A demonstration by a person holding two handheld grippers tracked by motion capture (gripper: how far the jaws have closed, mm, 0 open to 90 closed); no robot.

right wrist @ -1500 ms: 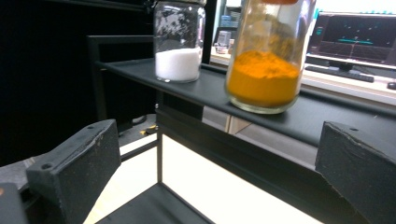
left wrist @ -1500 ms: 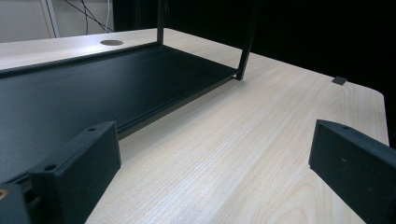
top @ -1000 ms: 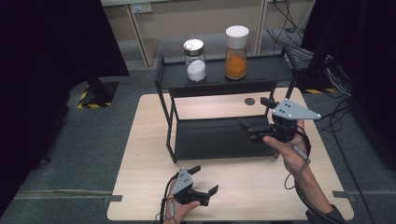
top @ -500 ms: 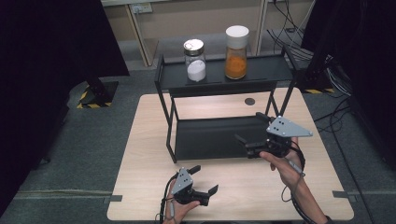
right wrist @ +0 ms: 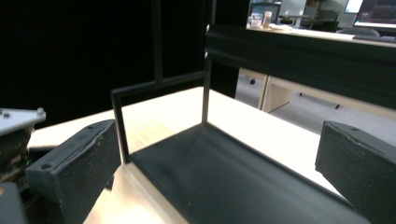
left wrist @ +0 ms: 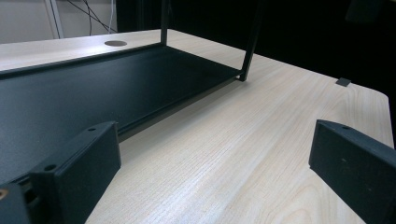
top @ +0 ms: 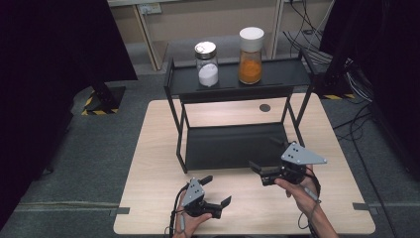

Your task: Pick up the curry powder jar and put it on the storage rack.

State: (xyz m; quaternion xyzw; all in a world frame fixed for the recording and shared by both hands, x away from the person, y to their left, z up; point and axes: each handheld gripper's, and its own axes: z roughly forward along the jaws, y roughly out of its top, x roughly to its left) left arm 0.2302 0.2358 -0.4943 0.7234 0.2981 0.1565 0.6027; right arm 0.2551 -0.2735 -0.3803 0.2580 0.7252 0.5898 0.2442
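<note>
A black two-tier rack (top: 233, 79) stands on the wooden table (top: 158, 148). Its top shelf carries a jar of white powder (top: 206, 64) with a metal lid and a taller jar of orange powder (top: 250, 55) with a white lid. The lower shelf (top: 233, 146) is bare. My left gripper (top: 217, 190) rests near the table's front edge, open, with nothing between its jaws (left wrist: 210, 158). My right gripper (top: 259, 173) is held just in front of the rack's right end, open and empty, and looks along the lower shelf (right wrist: 243, 186).
A round grommet hole (top: 265, 107) sits in the table behind the rack. Cables and dark curtains lie beyond the table at the right and left. Bare wood (left wrist: 261, 140) stretches in front of the rack between the two grippers.
My right gripper has drawn back from the rack's right side toward the front of the table and dropped lower. The left gripper has stayed put.
</note>
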